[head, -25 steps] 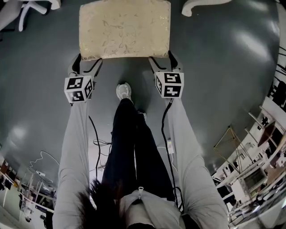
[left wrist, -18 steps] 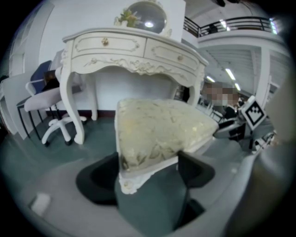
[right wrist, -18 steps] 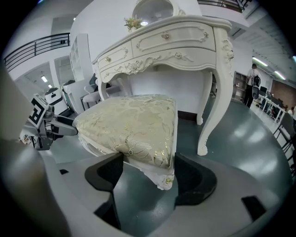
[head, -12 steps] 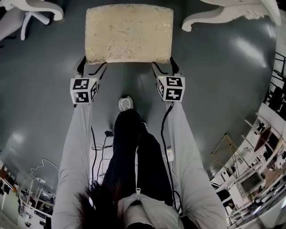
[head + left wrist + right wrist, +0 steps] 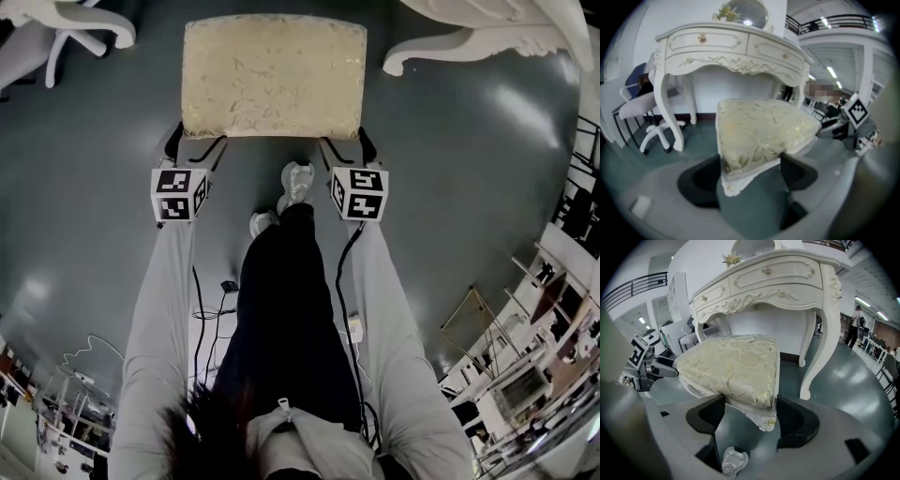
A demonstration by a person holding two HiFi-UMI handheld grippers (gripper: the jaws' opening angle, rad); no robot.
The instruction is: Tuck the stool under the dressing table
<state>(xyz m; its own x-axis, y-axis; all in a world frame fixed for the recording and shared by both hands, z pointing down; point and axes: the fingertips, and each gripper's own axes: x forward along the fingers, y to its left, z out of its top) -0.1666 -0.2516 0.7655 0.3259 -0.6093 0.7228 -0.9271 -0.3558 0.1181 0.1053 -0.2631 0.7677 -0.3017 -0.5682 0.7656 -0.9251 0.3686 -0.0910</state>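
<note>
Rectangular stool (image 5: pixel 272 75) with a cream brocade cushion and carved white frame stands on the glossy grey floor (image 5: pixel 469 187), just in front of the white dressing table (image 5: pixel 736 47). Left gripper (image 5: pixel 195 141) and right gripper (image 5: pixel 345 142) each clamp a near corner.

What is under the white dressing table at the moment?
Between the legs of the dressing table, only grey floor and white wall show. The stool in front covers the lower middle of that space.

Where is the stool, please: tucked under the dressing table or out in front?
Out: the stool shows its whole seat uncovered, short of the dressing table.
</note>
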